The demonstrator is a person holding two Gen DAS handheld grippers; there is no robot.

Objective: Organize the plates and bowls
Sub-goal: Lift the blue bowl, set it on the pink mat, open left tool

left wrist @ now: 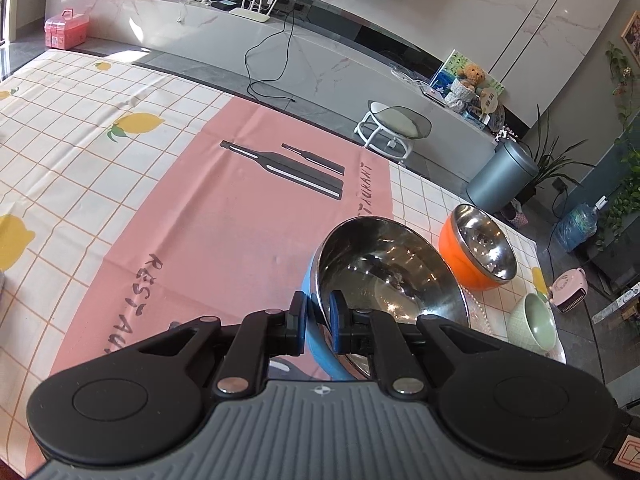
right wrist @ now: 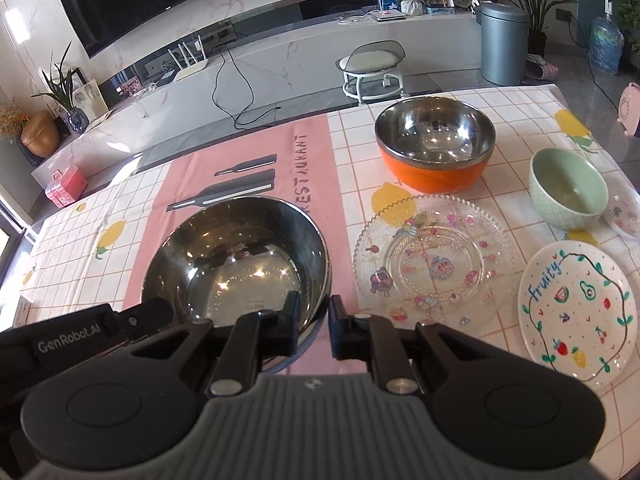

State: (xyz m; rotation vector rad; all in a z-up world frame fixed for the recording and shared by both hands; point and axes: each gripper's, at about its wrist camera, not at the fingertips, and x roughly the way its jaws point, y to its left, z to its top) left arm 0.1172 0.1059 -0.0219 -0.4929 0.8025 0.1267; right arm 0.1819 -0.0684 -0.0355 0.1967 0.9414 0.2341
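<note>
My left gripper (left wrist: 318,322) is shut on the rim of a blue steel-lined bowl (left wrist: 384,276), which is tilted over the pink mat. The same bowl (right wrist: 236,256) shows in the right wrist view, with its near rim between my right gripper's (right wrist: 314,322) fingers, which stand slightly apart around the rim. An orange steel-lined bowl (right wrist: 434,144) stands behind on the right. A green ceramic bowl (right wrist: 568,188), a clear patterned glass plate (right wrist: 434,260) and a white "Fruity" plate (right wrist: 576,308) lie to the right.
The table carries a lemon-check cloth (left wrist: 80,152) and a pink mat (left wrist: 224,220). A second small glass plate (right wrist: 626,212) sits at the right edge. Beyond the table's far edge are a stool (right wrist: 374,68) and a grey bin (right wrist: 502,44).
</note>
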